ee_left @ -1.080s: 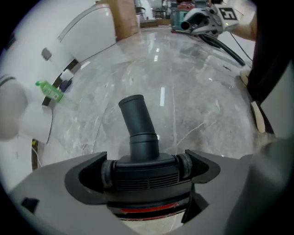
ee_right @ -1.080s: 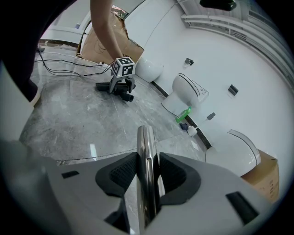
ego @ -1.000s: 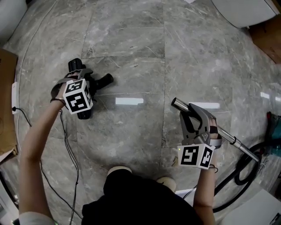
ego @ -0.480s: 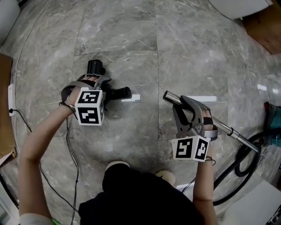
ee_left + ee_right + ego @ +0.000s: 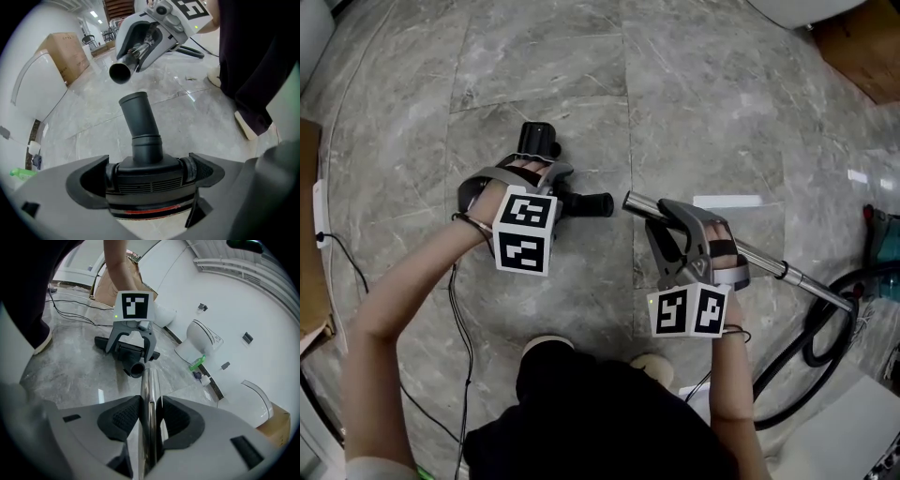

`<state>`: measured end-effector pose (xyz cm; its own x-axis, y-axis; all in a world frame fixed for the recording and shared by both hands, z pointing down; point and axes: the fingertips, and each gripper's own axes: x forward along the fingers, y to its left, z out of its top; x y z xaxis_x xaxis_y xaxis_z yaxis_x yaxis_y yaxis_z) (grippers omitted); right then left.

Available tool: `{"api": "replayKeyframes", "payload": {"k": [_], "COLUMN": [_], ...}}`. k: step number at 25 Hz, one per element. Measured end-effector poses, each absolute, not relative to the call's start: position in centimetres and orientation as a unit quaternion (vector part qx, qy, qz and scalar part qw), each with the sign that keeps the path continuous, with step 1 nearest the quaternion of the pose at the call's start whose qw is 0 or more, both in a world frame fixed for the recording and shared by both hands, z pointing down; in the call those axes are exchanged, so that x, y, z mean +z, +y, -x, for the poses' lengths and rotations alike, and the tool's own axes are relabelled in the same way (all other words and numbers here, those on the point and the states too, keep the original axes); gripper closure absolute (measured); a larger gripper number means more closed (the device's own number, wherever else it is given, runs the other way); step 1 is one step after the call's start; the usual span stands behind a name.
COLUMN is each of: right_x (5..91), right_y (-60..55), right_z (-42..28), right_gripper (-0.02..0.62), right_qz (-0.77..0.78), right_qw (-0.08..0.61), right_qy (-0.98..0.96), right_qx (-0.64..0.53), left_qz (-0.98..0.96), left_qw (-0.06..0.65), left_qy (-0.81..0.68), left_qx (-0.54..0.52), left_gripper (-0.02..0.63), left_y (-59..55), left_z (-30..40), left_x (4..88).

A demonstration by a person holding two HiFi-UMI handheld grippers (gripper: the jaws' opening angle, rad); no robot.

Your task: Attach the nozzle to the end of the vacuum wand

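My left gripper [image 5: 530, 178] is shut on the black floor nozzle [image 5: 546, 155], its jaws clamping the wide head [image 5: 147, 180]. The nozzle's round neck [image 5: 139, 117] points right, toward the wand. My right gripper [image 5: 675, 225] is shut on the chrome vacuum wand [image 5: 769, 270], with the tube pinched between its ribbed pads [image 5: 123, 417]. The wand's open end [image 5: 630, 202] lies a short gap from the neck tip [image 5: 602, 204], roughly in line with it. In the left gripper view the wand's mouth [image 5: 120, 72] hangs just above and left of the neck. The right gripper view has the nozzle [image 5: 133, 357] straight beyond the wand [image 5: 150, 390].
A black hose [image 5: 811, 352] curls on the marble floor at the right. Thin cables [image 5: 455, 309] run along the left. My feet [image 5: 548, 349] are below the grippers. A toilet [image 5: 199, 341], a green bottle [image 5: 199, 363] and a cardboard box [image 5: 70, 54] stand by the walls.
My left gripper has carried the nozzle to the right, up to the wand's end, and rolled it. The right gripper and wand have shifted slightly left.
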<state>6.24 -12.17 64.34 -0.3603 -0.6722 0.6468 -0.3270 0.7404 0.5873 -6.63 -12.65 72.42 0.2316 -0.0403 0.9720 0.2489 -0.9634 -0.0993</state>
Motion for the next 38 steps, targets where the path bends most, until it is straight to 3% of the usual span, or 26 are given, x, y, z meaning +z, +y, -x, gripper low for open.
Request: {"api": "replayKeyframes", "payload": {"k": [25, 33, 38], "right_x": [71.3, 71.8, 72.3], "right_y": [-9.8, -7.5, -6.9], "right_z": [-5.3, -4.9, -5.1], "right_gripper": [0.436, 0.408, 0.408], "right_qz": [-0.155, -0.056, -0.070], "right_qw": [0.499, 0.520, 0.546], "right_qy": [-0.835, -0.831, -0.814], "right_qx": [-0.173, -0.187, -0.185], "left_qz": [0.807, 0.761, 0.716], "left_qw": [0.096, 0.155, 0.199], "left_qy": [-0.104, -0.162, -0.189], "left_qx": [-0.573, -0.609, -0.642], "left_gripper": [0.067, 0.067, 0.067], "left_y": [-10.6, -10.1, -10.1], "left_z": [4.6, 4.8, 4.7], "left_x": [74.6, 74.7, 74.7]}}
